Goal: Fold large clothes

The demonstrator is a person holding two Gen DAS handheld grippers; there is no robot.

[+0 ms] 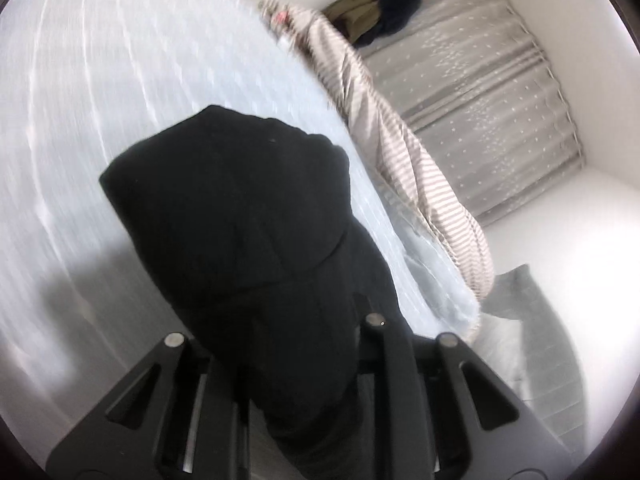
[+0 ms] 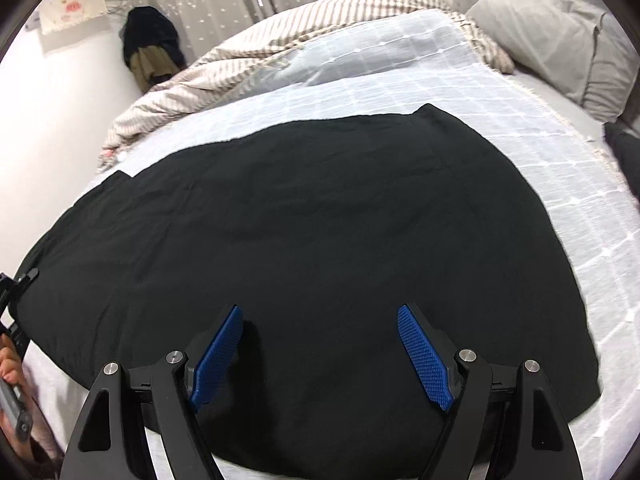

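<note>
Lying flat on the pale checked bedspread [image 2: 520, 92], one black garment [image 2: 304, 216] spreads beneath the right gripper [image 2: 320, 354], jaws wide apart; the left gripper [image 1: 304, 360] clamps its bunched edge. Two grey pillows [image 2: 560, 40] sit nearby.

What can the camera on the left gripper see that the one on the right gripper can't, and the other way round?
Only the left wrist view shows black fabric bunched up between the left gripper fingers. Only the right wrist view shows the black garment spread flat, the open right gripper with blue pads over it, a grey pillow and a wall picture. Both show the checked bedspread, striped duvet, star-patterned curtain and hanging dark clothes.
</note>
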